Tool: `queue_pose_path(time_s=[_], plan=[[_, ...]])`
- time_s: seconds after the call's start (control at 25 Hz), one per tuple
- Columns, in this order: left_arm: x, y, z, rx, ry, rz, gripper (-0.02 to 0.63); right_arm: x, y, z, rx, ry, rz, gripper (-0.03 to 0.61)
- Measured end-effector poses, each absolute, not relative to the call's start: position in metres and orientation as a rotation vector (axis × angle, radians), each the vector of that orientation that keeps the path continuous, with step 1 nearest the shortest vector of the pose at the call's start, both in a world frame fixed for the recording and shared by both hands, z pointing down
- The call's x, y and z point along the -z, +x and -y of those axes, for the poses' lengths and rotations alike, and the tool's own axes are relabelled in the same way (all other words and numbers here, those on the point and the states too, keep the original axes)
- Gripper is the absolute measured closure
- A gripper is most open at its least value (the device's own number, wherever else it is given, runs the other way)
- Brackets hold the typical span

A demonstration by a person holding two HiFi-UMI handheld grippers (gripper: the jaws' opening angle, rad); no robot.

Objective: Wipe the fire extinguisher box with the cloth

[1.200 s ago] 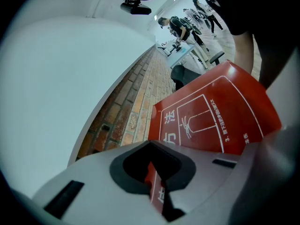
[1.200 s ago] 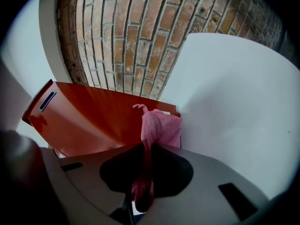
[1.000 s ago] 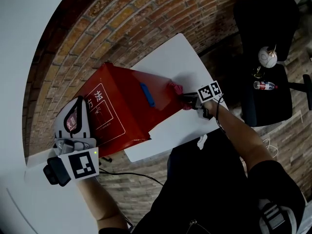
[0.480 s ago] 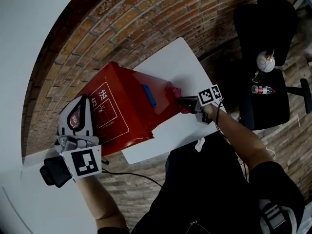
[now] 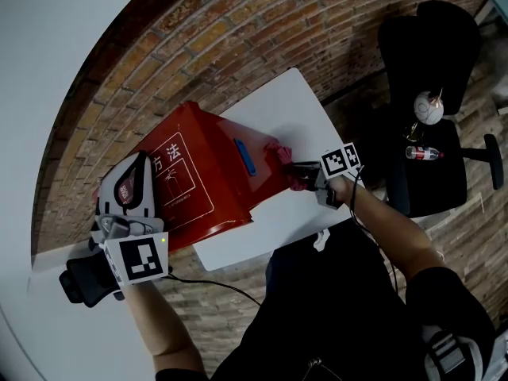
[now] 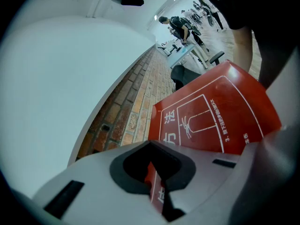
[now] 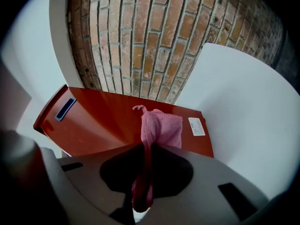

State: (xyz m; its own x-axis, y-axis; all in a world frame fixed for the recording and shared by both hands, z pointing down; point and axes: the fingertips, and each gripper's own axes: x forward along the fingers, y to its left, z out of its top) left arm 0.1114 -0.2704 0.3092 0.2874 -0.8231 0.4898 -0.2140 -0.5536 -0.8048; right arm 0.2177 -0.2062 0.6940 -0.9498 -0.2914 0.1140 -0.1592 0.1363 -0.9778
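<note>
Head view: a red fire extinguisher box (image 5: 202,185) lies on the left part of a white table (image 5: 298,105), along the edge next to the brick wall (image 5: 238,22), with a blue handle (image 5: 248,157) on its upper face. The left gripper (image 5: 133,173) is over the box's left end, above the printed panel. The right gripper (image 5: 305,170) is at the box's right end and clamps a pink cloth (image 5: 284,155) that touches the box there. A black chair (image 5: 432,62) stands well apart beyond the table's right corner. Left gripper view: the jaws of the left gripper (image 6: 154,149) are together and grip nothing. The red in the hollow between them is the box (image 6: 220,111) beyond, with its white diagram. Whether they touch it cannot be told. Right gripper view: the jaws of the right gripper (image 7: 143,149) are pressed together on a bunched fold of the cloth (image 7: 161,128), whose free end spreads flat on the box (image 7: 103,123). Beside it is a small white label (image 7: 197,125), and the blue handle (image 7: 65,108) is at the far left corner.
</note>
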Motion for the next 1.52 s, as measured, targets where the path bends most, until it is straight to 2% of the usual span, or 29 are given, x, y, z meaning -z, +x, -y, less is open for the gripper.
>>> queue_pose_path(time_s=[1.52], plan=[[-0.309, 0.110, 0.270, 1.248, -1.955, -0.948, 0.589, -0.563, 0.220, 0.201, 1.777, -0.394, -2.269, 0.517]])
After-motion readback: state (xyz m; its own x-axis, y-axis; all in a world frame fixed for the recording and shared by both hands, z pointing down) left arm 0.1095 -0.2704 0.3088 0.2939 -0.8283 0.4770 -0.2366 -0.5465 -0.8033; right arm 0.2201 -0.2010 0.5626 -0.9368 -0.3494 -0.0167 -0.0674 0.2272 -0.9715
